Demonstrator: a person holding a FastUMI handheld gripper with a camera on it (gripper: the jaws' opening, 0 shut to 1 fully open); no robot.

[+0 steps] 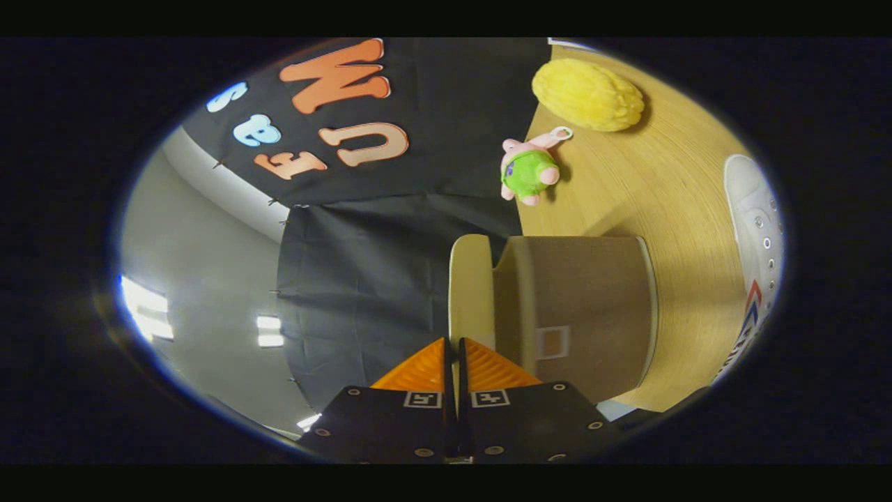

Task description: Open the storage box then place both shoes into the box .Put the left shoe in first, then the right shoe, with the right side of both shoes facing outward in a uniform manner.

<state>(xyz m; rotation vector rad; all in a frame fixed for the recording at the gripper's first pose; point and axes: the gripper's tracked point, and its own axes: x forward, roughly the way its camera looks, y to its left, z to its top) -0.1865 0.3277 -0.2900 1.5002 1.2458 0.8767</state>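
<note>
Gripper (454,355) sits at bottom centre of the frame, rolled on its side, so the bench (669,209) runs up the right half like a wall. Its two fingers are pressed close with only a thin slit between them, and that slit lines up with the cream lid (471,286) of the storage box (585,307). Judgement: the fingers are pinching the lid's edge, though the contact itself is hidden behind the fingertips.

Progress: the lid stands away from the brown box body just ahead of the fingers, with a dark gap between lid and body near the top. Opening looks under way, not finished. No shoe is in the box as far as can be seen; the interior is not visible from this angle.

One white shoe (756,230) with eyelets and a red-and-blue mark lies on the bench at the far right of the frame, well apart from the box. Cannot tell whether it is the left or the right. Both placements remain.

Other items: a yellow sponge-like lump (589,94) at upper right, and a small pink-and-green plush toy (529,171) between it and the box. Neither touches the box; both lie clear of the lid's swing, but the toy is near.
</note>
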